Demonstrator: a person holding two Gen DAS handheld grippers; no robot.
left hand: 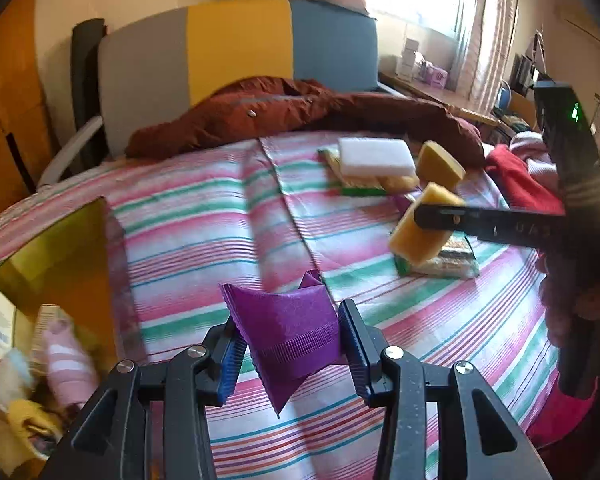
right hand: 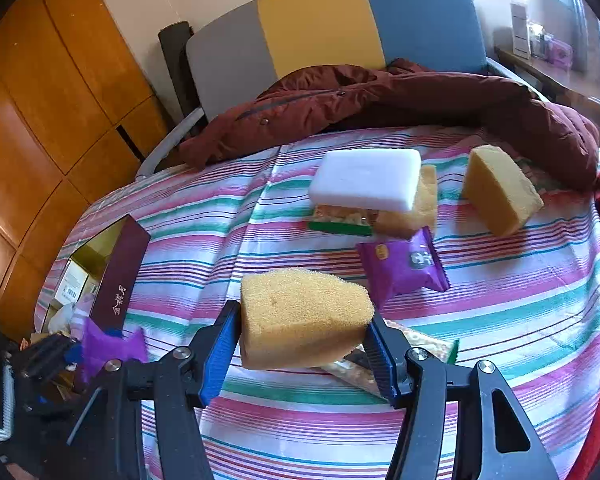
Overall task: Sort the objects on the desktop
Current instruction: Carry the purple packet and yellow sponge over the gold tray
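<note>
My left gripper (left hand: 294,344) pinches a crinkly purple foil packet (left hand: 288,332) above the striped bedcover (left hand: 204,216), while my right gripper (right hand: 300,340) squeezes a porous yellow sponge wedge (right hand: 300,316) above it near another purple packet (right hand: 404,264).

Purple snack packet (left hand: 290,334) pinched upright in jaws, yellow sponge (right hand: 304,318) clamped, white sponge (right hand: 366,179) atop snack bag, another purple packet (right hand: 404,266) lying flat
</note>
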